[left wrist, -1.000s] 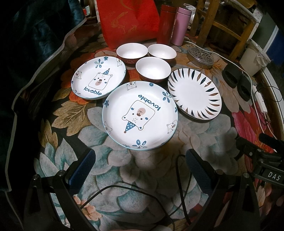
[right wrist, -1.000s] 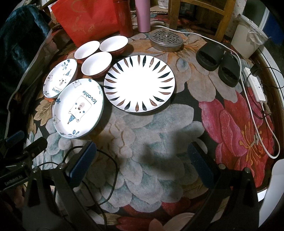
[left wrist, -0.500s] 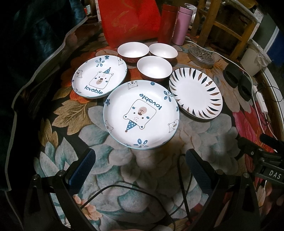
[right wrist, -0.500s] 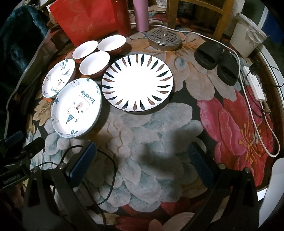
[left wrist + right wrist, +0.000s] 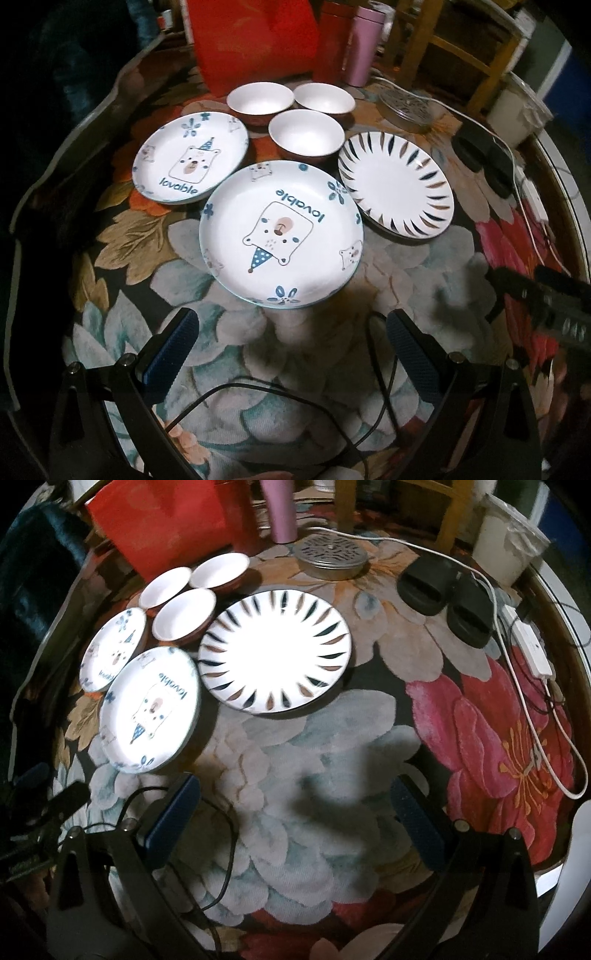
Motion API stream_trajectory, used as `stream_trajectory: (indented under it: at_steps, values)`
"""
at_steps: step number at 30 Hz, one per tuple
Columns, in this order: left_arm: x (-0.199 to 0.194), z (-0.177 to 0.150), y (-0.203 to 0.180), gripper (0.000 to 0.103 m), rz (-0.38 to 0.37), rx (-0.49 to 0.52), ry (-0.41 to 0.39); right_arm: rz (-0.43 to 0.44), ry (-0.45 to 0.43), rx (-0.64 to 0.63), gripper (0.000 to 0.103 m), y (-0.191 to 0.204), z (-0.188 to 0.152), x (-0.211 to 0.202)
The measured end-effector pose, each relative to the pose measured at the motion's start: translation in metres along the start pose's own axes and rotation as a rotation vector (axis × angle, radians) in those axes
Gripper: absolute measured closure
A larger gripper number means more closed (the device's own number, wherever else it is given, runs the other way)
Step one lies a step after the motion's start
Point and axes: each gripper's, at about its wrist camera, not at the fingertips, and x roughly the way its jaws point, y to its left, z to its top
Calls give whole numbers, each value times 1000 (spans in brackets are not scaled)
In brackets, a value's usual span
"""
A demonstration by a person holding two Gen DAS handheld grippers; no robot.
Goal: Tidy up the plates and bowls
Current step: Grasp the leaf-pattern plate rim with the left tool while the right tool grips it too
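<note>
Plates: three, all single on the floral tablecloth [image 5: 122,321], none stacked.
Large bear plate [image 5: 280,236]: straight ahead of left gripper [image 5: 291,332], near rim just beyond fingertips, not touched.
Small bear plate [image 5: 190,162]: ahead-left of left gripper, farther off, just beside the large one.
Striped plate [image 5: 275,651]: dead ahead of right gripper [image 5: 295,805], apart from it; ahead-right from the left wrist view.
Bowls: three white-inside, reddish-outside, clustered beyond the plates; near bowl [image 5: 306,134] just behind large bear plate, back-left bowl [image 5: 259,99] and back-right bowl [image 5: 324,99] behind it, rims close or touching, cannot tell which. Not nested.
Left gripper state: fingers spread wide, nothing between them.
Right gripper state: fingers spread wide, nothing held.
Progress: looks like the very start; nothing stacked or gathered.
Left to do: likely stack the plates, nest the three bowls.
Likely step in hand: approach to first pick, large bear plate for left, striped plate for right.
Clutter: red bag [image 5: 255,40], pink tumbler [image 5: 362,48], round metal lid [image 5: 330,555], black slippers [image 5: 443,594], white cable [image 5: 524,686], all beyond or right of the dishes.
Risk: loose black cord [image 5: 373,369] near left fingers, possible snag.
</note>
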Motion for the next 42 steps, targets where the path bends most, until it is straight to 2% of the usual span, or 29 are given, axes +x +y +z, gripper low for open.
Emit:
stream_trajectory:
  at_steps: [7,14,17,22,25,28,30,35,38,42]
  values:
    - [9,28,-3,1,-36,63,35,25,15,58,0,-28,21,22]
    - [32,75,-23,1,-93,181,44,87,-21,103,1,-56,74,54]
    - [50,94,-29,1,-133,184,55,113,22,127,4,-64,94,80]
    - [74,117,-34,2,-263,148,32,147,112,92,16,-68,112,123]
    - [85,125,-39,2,-328,164,14,164,125,96,27,-71,117,139]
    - [96,131,-47,6,-348,209,7,196,121,117,32,-74,114,146]
    - [104,135,-52,7,-353,233,12,225,116,135,33,-77,109,149]
    - [129,141,-66,18,-384,263,56,268,113,122,33,-84,98,149]
    - [143,141,-70,20,-359,262,86,281,108,100,33,-89,91,145]
    - [153,146,-71,20,-320,239,87,286,107,91,33,-97,89,141]
